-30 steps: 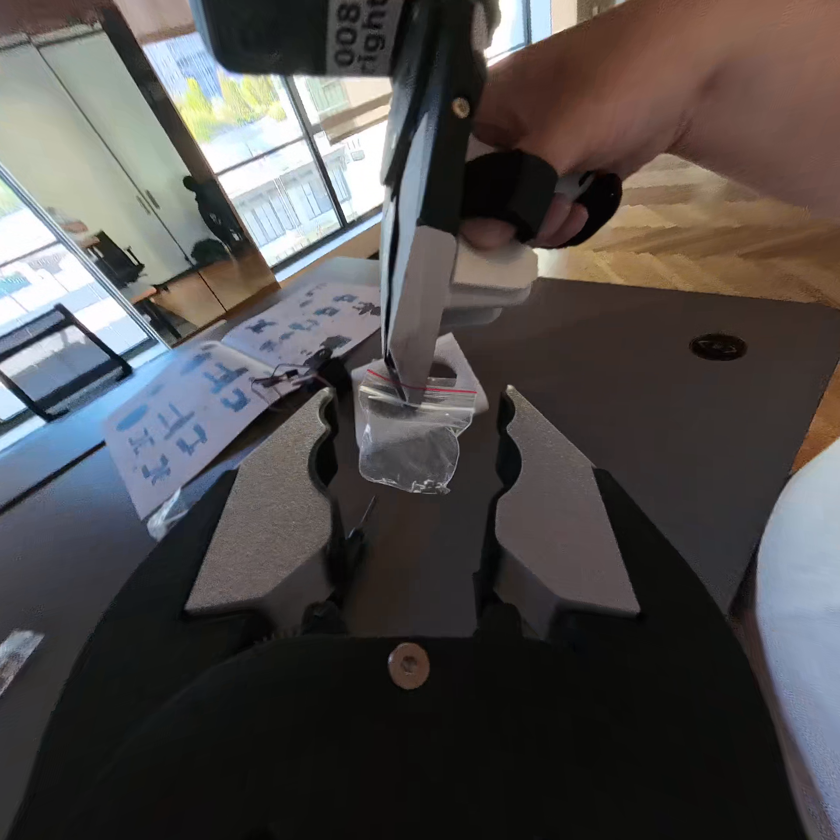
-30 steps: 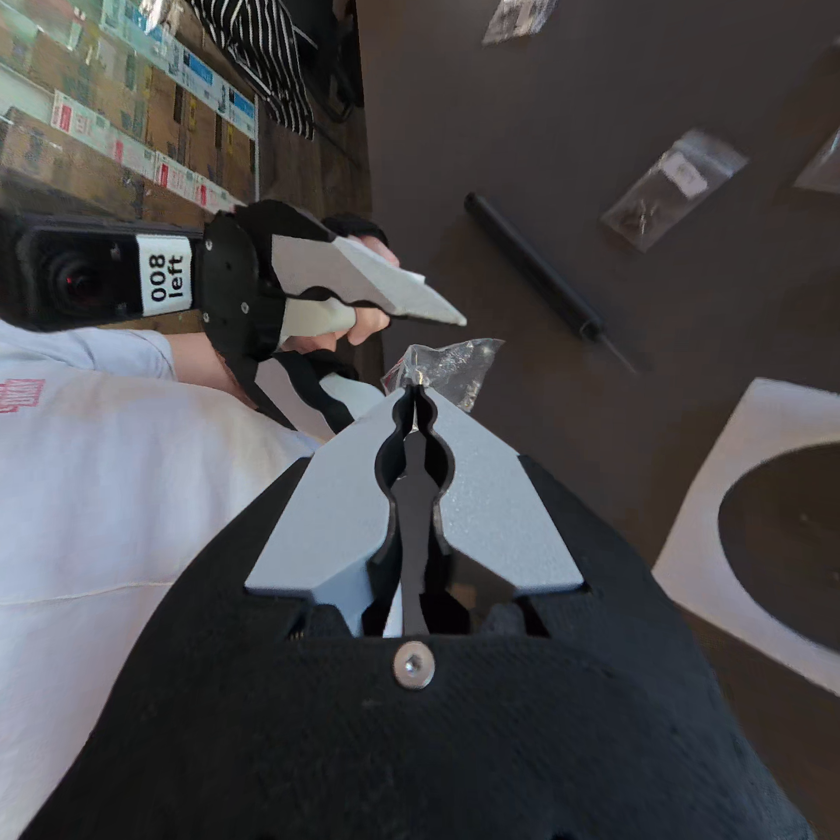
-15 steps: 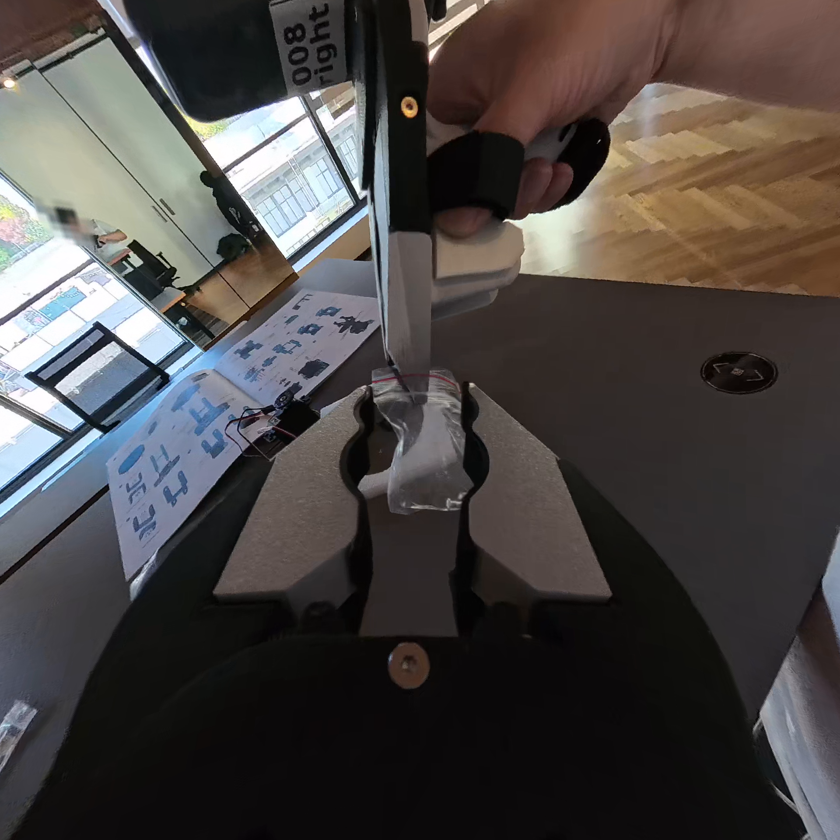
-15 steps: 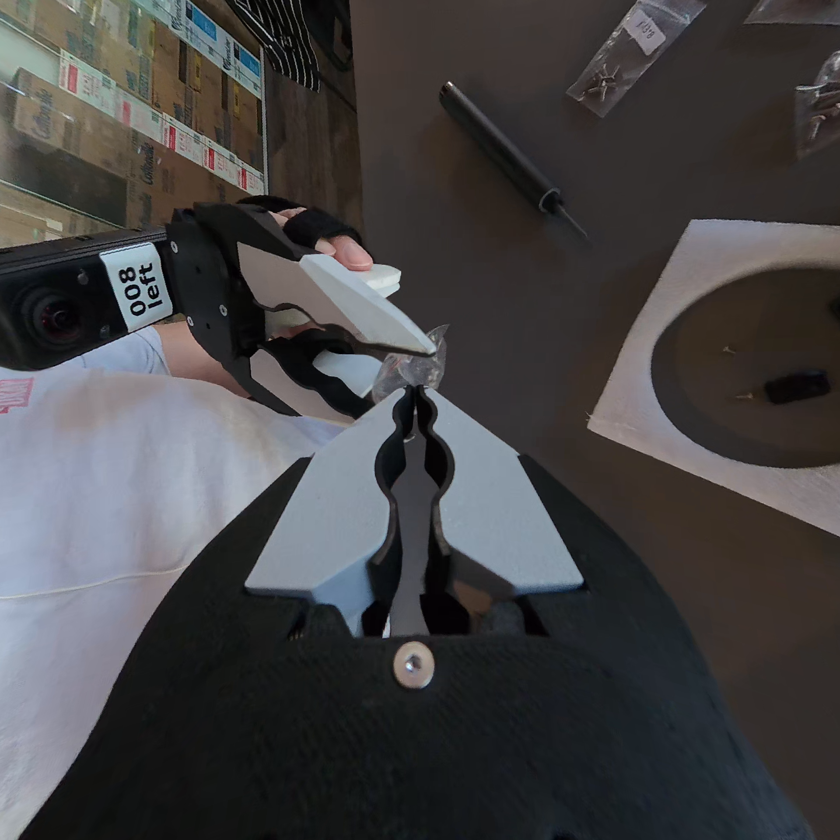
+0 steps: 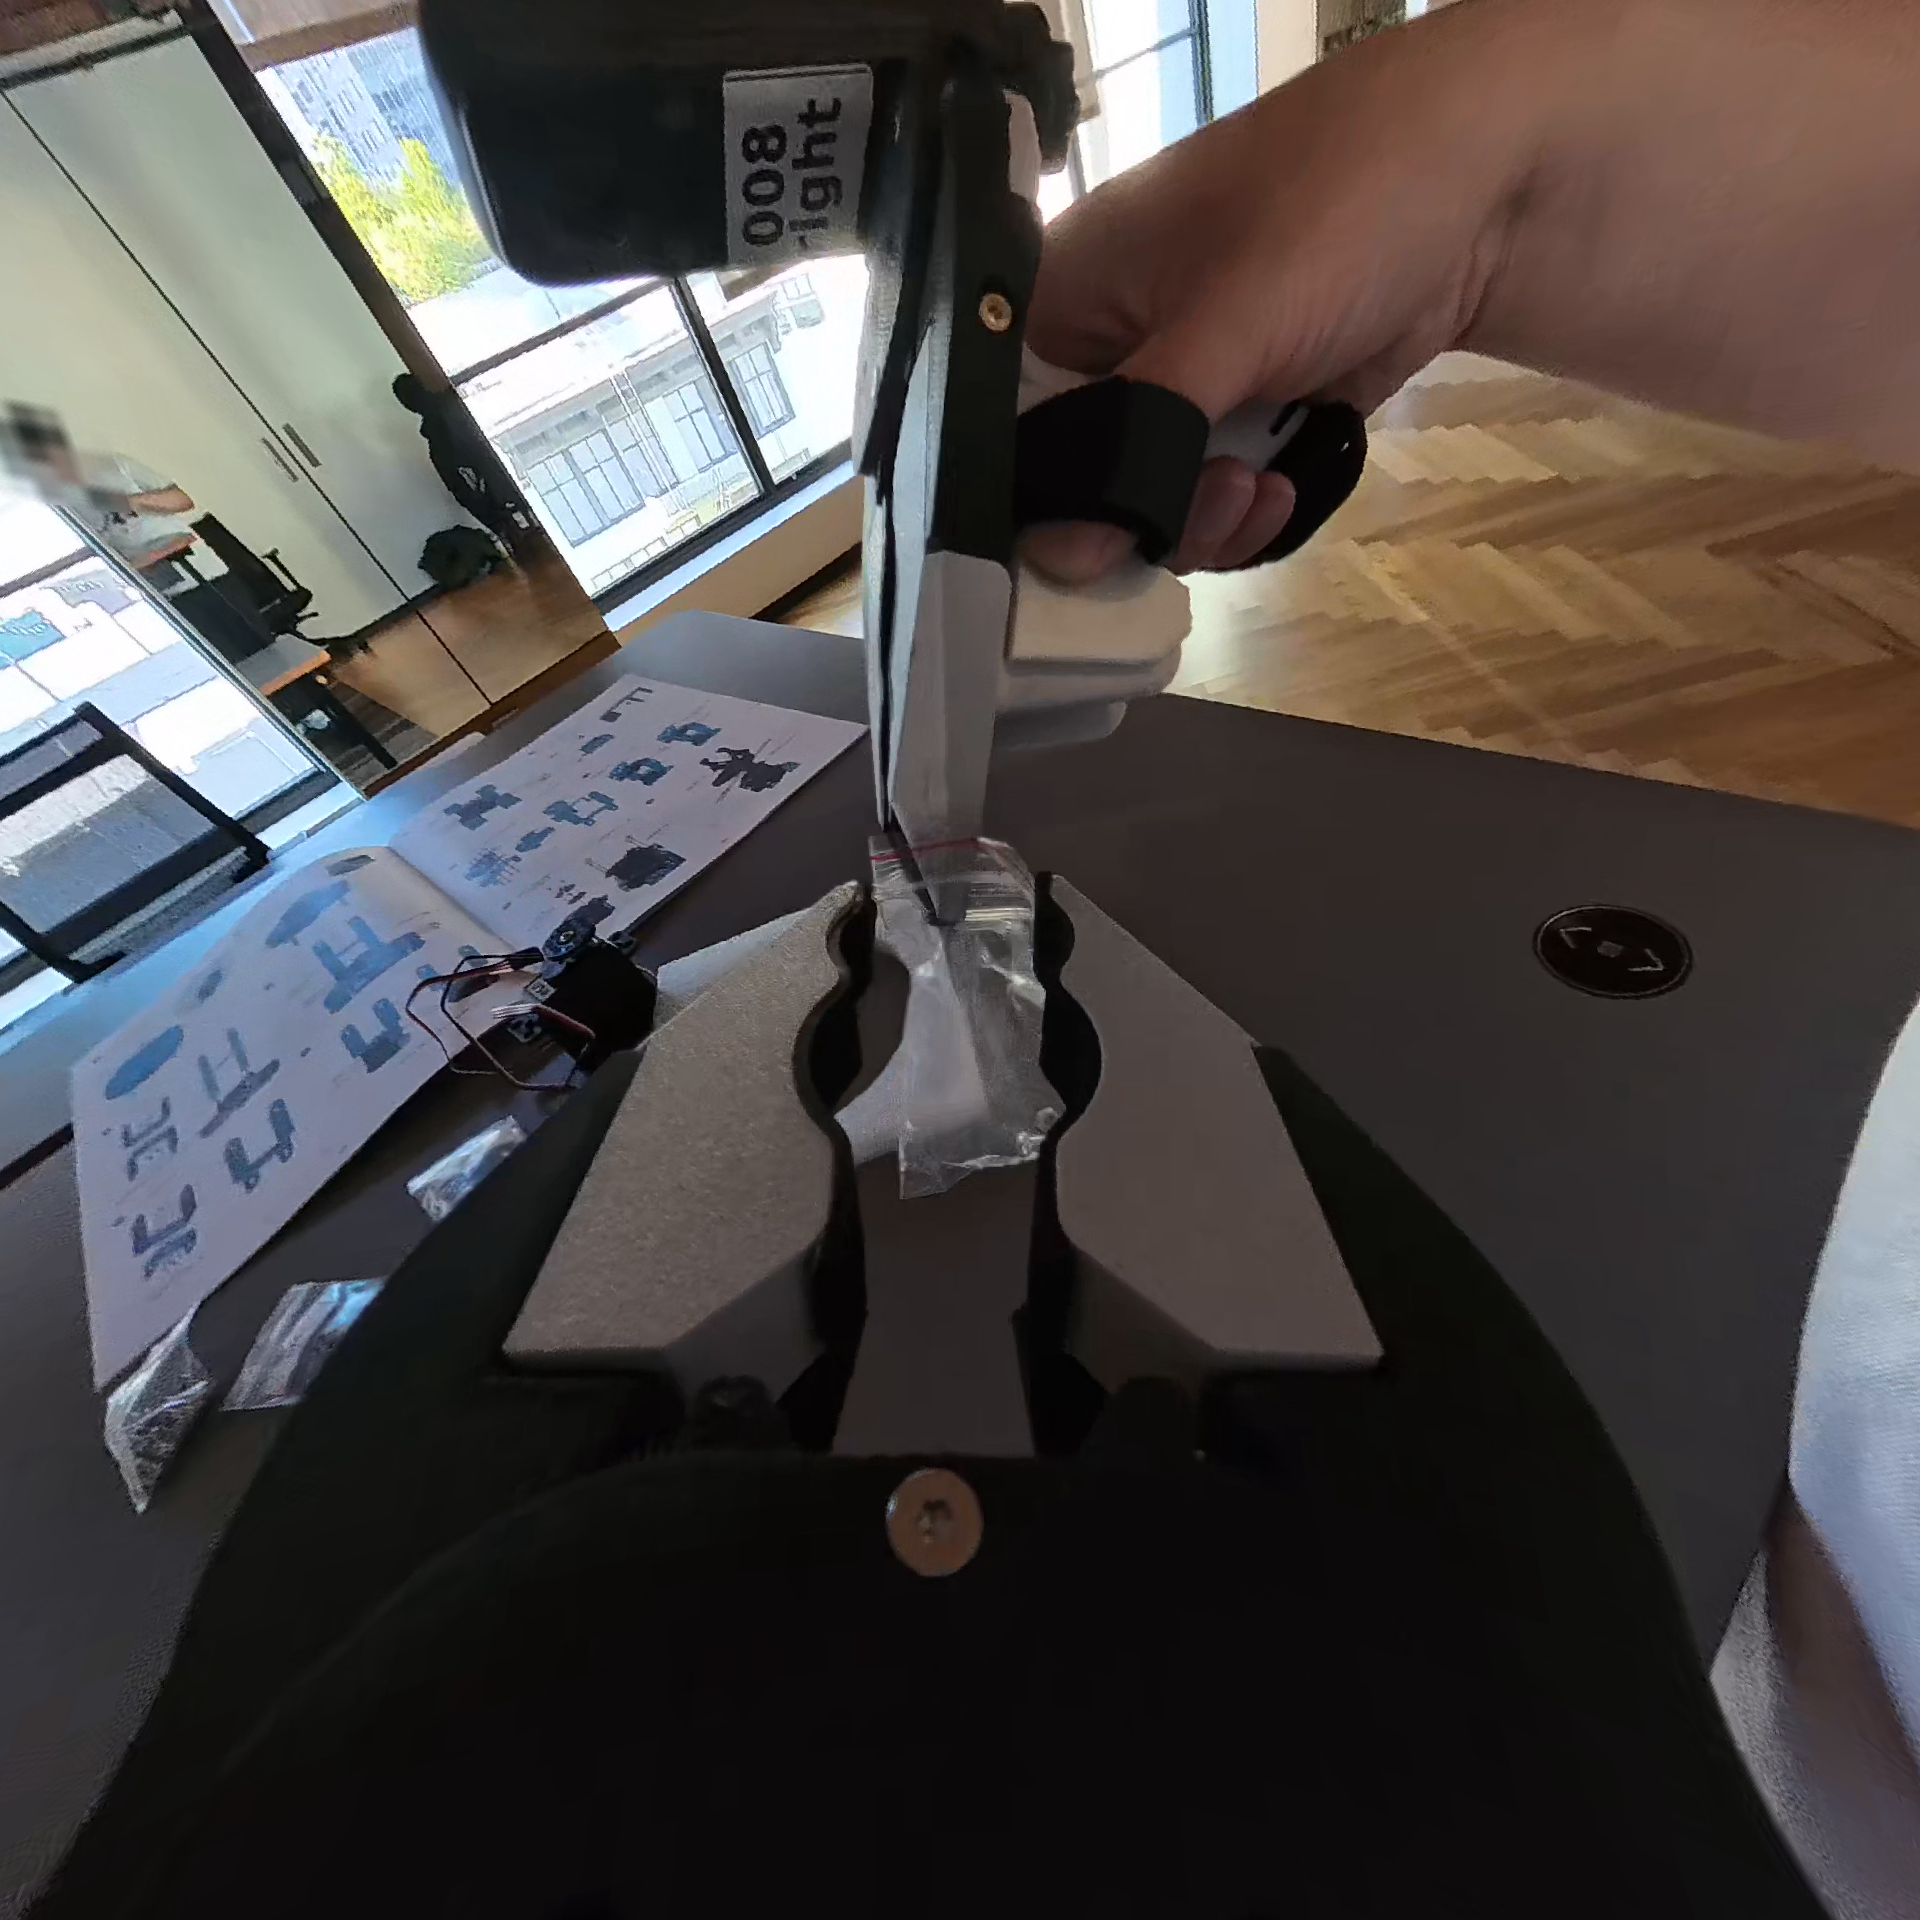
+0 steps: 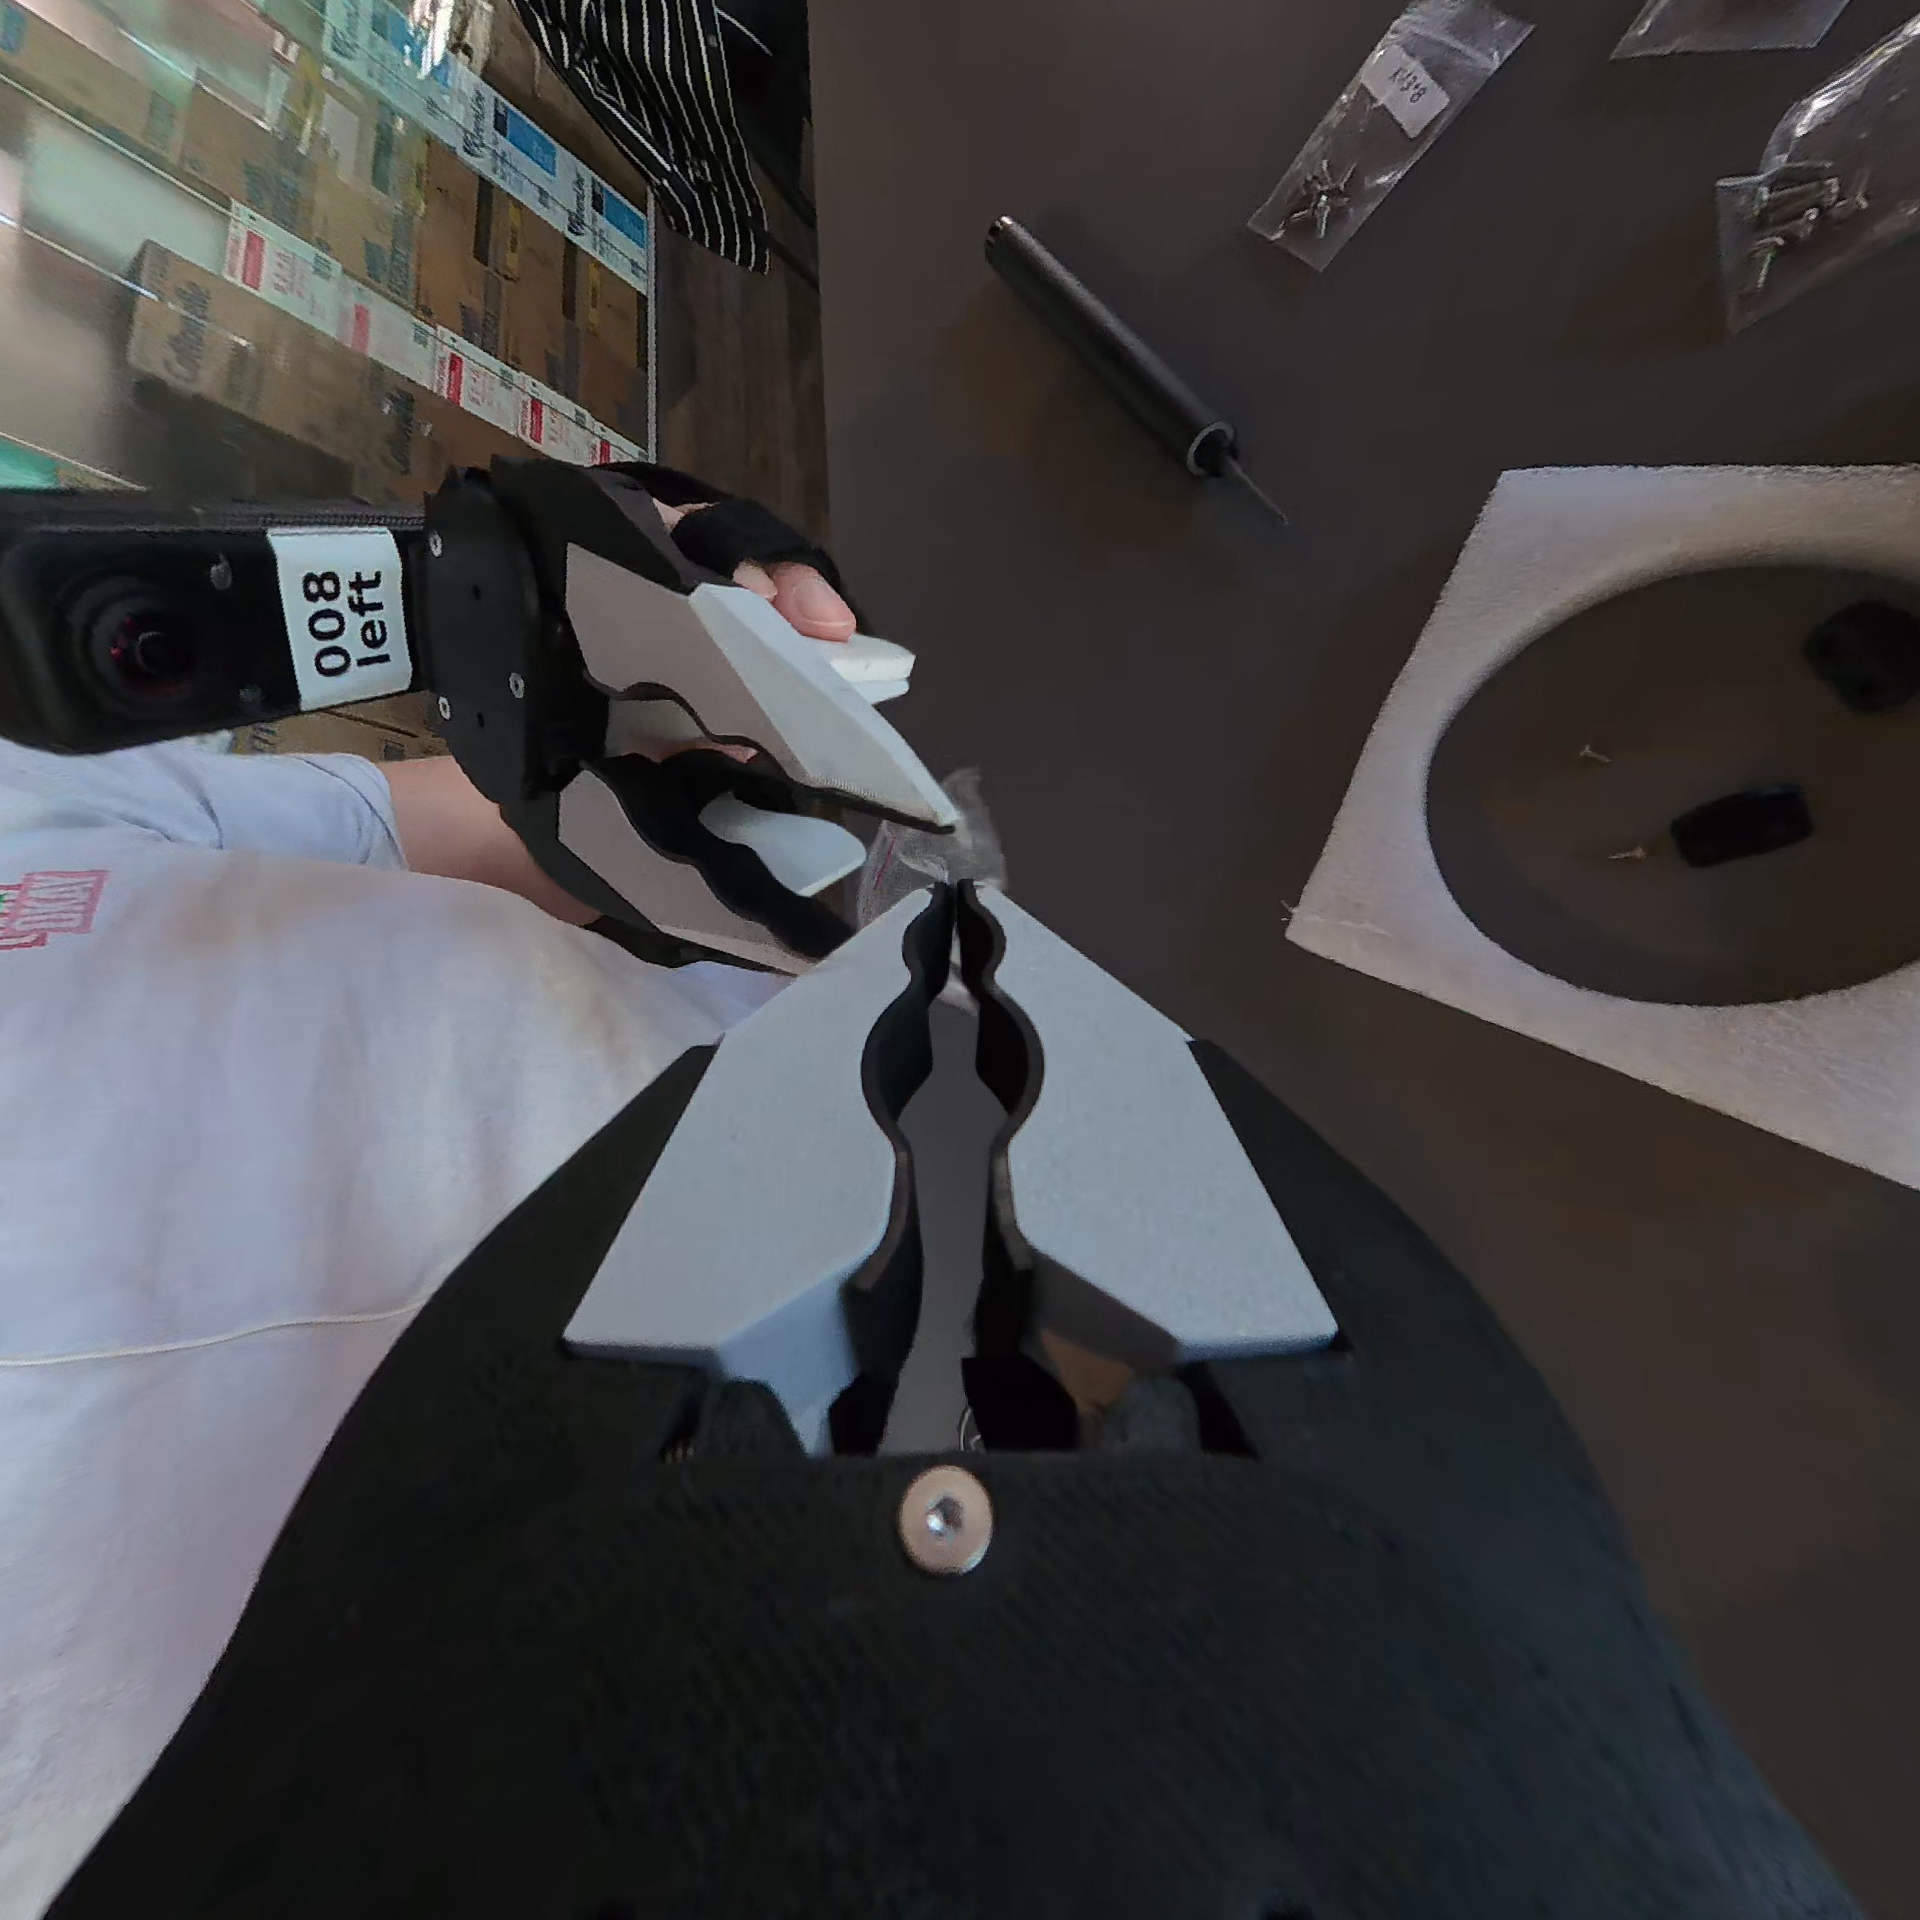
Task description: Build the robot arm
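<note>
Two grippers meet on one small clear bag (image 5: 966,1049), which hangs above the dark matte table (image 5: 1455,831). Starting at the left, an open booklet (image 5: 312,997) of blue diagrams lies flat. A black servo (image 5: 592,997) with thin red and dark wires sits at its edge, and a few crinkled packets (image 5: 156,1392) lie nearer. The left gripper (image 5: 948,894) comes next, its grainy grey fingers drawn partway in so the wavy black pads flank the bag's two side edges. I cannot tell whether they bear on it or merely touch. The right gripper (image 6: 956,894), held in a bare hand (image 5: 1299,260), comes down from above with its tips pressed together on the bag's top, just under the red seal line. Film this thin and slippery looks likely to twist or slide, so to my eye each pinch wants to sit square on the film with only a gentle pull between them. Whatever is inside is too small to make out. Farther right, a slim black screwdriver (image 6: 1112,343) lies apart from more screw packets (image 6: 1351,145). A white foam block (image 6: 1455,935) with a round hollow holds a small black part and loose screws.
</note>
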Action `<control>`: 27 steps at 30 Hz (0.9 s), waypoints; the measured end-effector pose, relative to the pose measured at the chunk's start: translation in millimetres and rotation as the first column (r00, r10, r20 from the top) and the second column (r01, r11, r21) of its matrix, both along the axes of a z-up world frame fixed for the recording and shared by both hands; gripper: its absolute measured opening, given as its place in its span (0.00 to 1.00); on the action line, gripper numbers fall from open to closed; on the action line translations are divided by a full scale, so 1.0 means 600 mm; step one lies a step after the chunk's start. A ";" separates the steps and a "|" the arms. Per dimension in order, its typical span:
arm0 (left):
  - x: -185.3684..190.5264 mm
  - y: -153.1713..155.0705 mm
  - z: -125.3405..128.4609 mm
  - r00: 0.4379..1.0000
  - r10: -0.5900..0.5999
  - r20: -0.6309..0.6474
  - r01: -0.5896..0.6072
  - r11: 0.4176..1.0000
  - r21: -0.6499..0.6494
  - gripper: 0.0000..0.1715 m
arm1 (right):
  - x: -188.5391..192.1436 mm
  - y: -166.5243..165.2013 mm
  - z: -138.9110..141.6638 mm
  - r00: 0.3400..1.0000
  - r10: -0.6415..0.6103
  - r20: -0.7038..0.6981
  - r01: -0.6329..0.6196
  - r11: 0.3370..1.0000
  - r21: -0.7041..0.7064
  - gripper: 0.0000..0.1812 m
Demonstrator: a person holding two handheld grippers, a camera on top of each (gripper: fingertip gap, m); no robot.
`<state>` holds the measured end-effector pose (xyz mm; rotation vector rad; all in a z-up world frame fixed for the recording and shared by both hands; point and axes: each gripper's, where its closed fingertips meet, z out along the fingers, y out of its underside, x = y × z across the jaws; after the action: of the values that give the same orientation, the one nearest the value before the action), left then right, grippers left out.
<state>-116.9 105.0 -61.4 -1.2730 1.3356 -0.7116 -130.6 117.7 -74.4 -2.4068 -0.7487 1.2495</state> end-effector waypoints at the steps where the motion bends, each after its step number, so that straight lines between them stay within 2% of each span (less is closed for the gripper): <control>1: -0.002 0.001 0.001 1.000 0.004 0.004 -0.004 1.000 -0.009 0.16 | -0.001 0.001 -0.001 1.000 0.006 0.002 -0.006 1.000 0.007 0.00; 7: -0.020 0.008 0.008 0.999 0.030 0.022 -0.029 0.999 -0.032 0.17 | -0.010 0.004 0.004 0.999 0.013 -0.047 -0.013 1.000 0.001 0.00; 10: -0.017 0.014 -0.004 0.999 0.053 -0.002 -0.053 0.999 -0.002 0.31 | -0.014 0.008 0.004 0.998 0.007 -0.061 -0.008 1.000 -0.019 0.00; 13: -0.010 0.021 -0.010 0.996 0.088 -0.016 -0.087 0.994 0.073 0.34 | -0.016 0.011 0.003 0.998 0.000 -0.062 -0.002 0.999 -0.033 0.00; 17: 0.006 0.024 -0.026 0.994 0.103 -0.037 -0.098 0.989 0.107 0.33 | -0.015 0.011 0.002 0.998 -0.005 -0.055 0.003 0.999 -0.044 0.00; 23: 0.012 0.025 -0.023 0.992 0.123 -0.011 -0.120 0.981 0.149 0.21 | 0.000 0.012 -0.007 1.000 -0.029 -0.012 0.028 0.999 -0.034 0.00; 27: 0.014 0.022 -0.023 0.993 0.116 -0.004 -0.114 0.983 0.141 0.18 | 0.003 0.013 -0.006 0.999 -0.029 -0.030 0.029 0.999 -0.019 0.01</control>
<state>-108.5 118.4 -75.3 -1.2320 1.2879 -0.5209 -128.7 125.6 -77.9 -2.3993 -0.6941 1.2839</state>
